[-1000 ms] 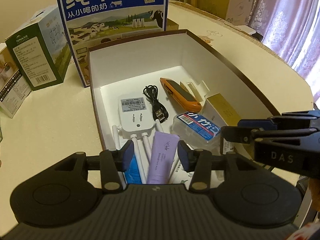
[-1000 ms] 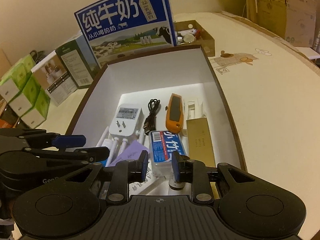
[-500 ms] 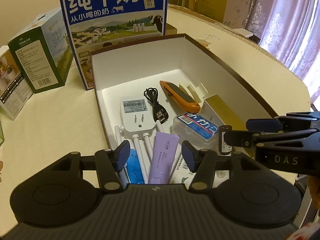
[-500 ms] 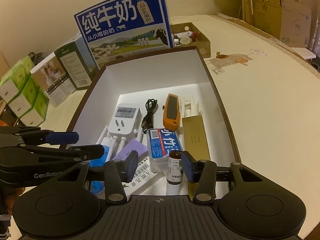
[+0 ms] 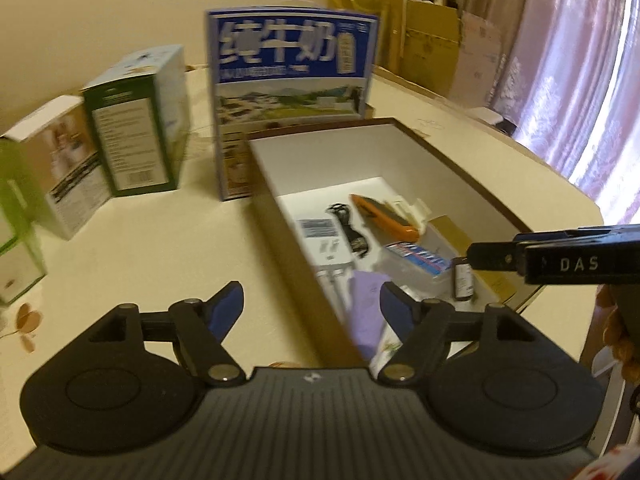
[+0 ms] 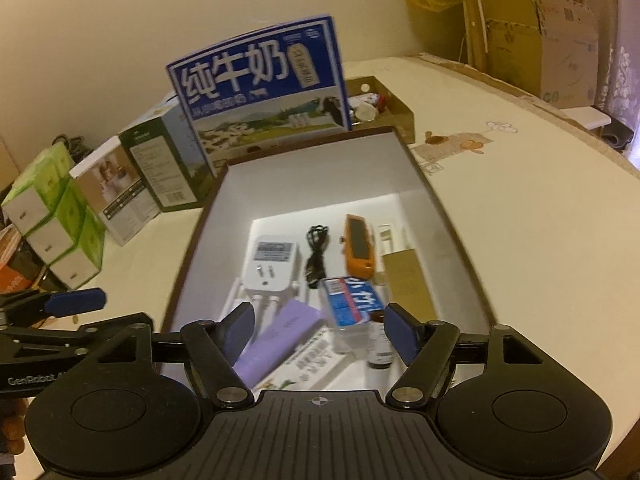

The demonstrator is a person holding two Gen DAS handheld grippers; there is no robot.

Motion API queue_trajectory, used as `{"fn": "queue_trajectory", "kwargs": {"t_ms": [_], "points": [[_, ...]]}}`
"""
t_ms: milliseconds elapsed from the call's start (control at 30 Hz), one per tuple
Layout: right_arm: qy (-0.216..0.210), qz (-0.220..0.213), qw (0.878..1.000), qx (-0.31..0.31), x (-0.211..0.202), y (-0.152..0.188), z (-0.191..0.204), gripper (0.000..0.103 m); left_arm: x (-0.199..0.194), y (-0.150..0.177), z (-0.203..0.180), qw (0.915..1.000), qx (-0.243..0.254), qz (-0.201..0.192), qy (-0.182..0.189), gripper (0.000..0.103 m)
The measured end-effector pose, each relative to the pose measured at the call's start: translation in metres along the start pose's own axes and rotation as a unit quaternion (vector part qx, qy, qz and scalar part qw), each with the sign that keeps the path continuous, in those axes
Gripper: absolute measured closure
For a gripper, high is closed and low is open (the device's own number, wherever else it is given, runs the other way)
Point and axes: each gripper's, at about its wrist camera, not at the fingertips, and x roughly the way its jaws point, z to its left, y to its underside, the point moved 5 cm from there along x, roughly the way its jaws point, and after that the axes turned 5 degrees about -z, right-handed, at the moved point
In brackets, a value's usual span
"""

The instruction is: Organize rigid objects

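Brown vial (image 6: pixel 379 350): upright in white box (image 6: pixel 312 168), near corner. Right gripper (image 6: pixel 320 330) wide, empty. Left gripper (image 5: pixel 312 306) likewise. Risk: nudged, vial topples.

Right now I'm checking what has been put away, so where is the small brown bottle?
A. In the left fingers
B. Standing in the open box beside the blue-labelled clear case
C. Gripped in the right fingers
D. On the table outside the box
B: the small brown bottle stands free inside the open box, next to the blue-labelled clear case, while the right gripper is open above it.
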Motion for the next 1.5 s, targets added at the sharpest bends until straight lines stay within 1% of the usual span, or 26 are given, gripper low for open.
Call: {"fn": "queue_trajectory", "kwargs": {"t_ms": [133,233,300,367,567,667,800,933,1100,1300,1500], "points": [[0.010,0.007,1.000,-0.007,0.000,0.004,0.024,0.034,-0.019,0.008,0.033,0.9995,-0.019,0.010,-0.024,0.032],[-0.012,0.012,1.000,-0.003,-0.008,0.000,0.046,0.034,-0.039,0.011,0.059,0.9976,-0.040,0.026,-0.050,0.033],[-0.030,0.020,0.999,-0.009,-0.017,-0.005,0.063,0.034,-0.054,0.010,0.070,0.9961,-0.038,0.038,-0.071,0.036],[-0.040,0.023,0.999,-0.011,-0.026,-0.011,0.078,0.034,-0.073,0.007,0.079,0.9937,-0.037,0.048,-0.094,0.037],[-0.070,0.051,0.996,-0.037,-0.064,-0.027,0.124,0.034,-0.136,-0.005,0.093,0.9867,-0.074,0.074,-0.124,0.037],[-0.081,0.063,0.994,-0.047,-0.083,-0.031,0.139,0.034,-0.163,-0.014,0.090,0.9840,-0.084,0.080,-0.135,0.037],[-0.089,0.085,0.991,-0.055,-0.109,-0.031,0.152,0.034,-0.192,-0.022,0.078,0.9819,-0.084,0.094,-0.141,0.037],[-0.093,0.117,0.988,-0.047,-0.132,-0.030,0.157,0.034,-0.215,-0.025,0.063,0.9797,-0.088,0.113,-0.140,0.037],[-0.089,0.151,0.982,-0.068,-0.156,-0.025,0.162,0.034,-0.242,-0.027,0.047,0.9762,-0.095,0.131,-0.145,0.037],[-0.086,0.174,0.977,-0.089,-0.176,-0.015,0.166,0.034,-0.267,-0.024,0.038,0.9718,-0.107,0.139,-0.158,0.037],[-0.090,0.185,0.974,-0.092,-0.192,-0.011,0.171,0.034,-0.287,-0.018,0.032,0.9681,-0.115,0.150,-0.165,0.037]]}}
